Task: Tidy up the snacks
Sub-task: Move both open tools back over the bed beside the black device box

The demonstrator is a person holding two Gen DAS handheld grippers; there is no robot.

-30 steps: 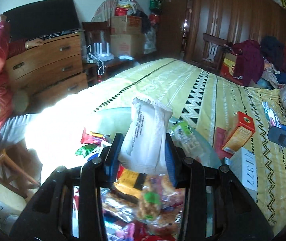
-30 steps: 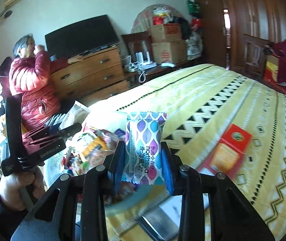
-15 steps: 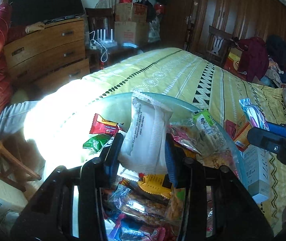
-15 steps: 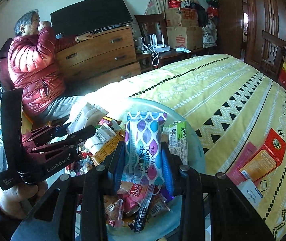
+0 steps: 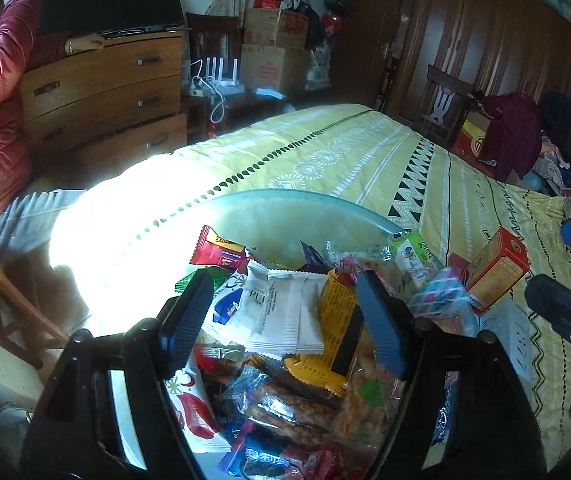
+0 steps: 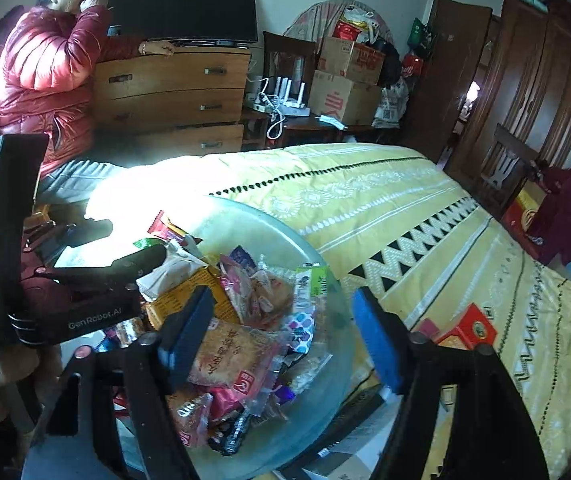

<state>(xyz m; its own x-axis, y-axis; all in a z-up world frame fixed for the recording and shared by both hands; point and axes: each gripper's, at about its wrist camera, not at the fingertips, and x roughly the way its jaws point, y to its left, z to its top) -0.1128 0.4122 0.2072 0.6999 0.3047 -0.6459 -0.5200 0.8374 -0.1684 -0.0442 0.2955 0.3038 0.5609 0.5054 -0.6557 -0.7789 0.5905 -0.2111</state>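
A wide glass bowl [image 5: 285, 200] on the bed holds a heap of wrapped snacks. My left gripper [image 5: 285, 312] is open and empty just above the heap, over a white packet [image 5: 285, 312] that lies on top. My right gripper [image 6: 281, 320] is open and empty above the bowl [image 6: 325, 392]. The purple patterned packet [image 6: 299, 330] lies among the snacks at the bowl's right side; it also shows in the left wrist view [image 5: 441, 292]. The left gripper body [image 6: 85, 288] shows at the left of the right wrist view.
A red and orange box [image 5: 497, 272] and a white box [image 5: 509, 340] lie on the yellow bedspread [image 5: 365, 152] right of the bowl. A person in a red jacket [image 6: 49, 80] sits by a wooden dresser [image 6: 173, 100]. Chairs, cartons and a wardrobe stand behind.
Both grippers have opened over the bowl. The white packet dropped from the left gripper and the purple packet from the right; both now lie on the snack heap.
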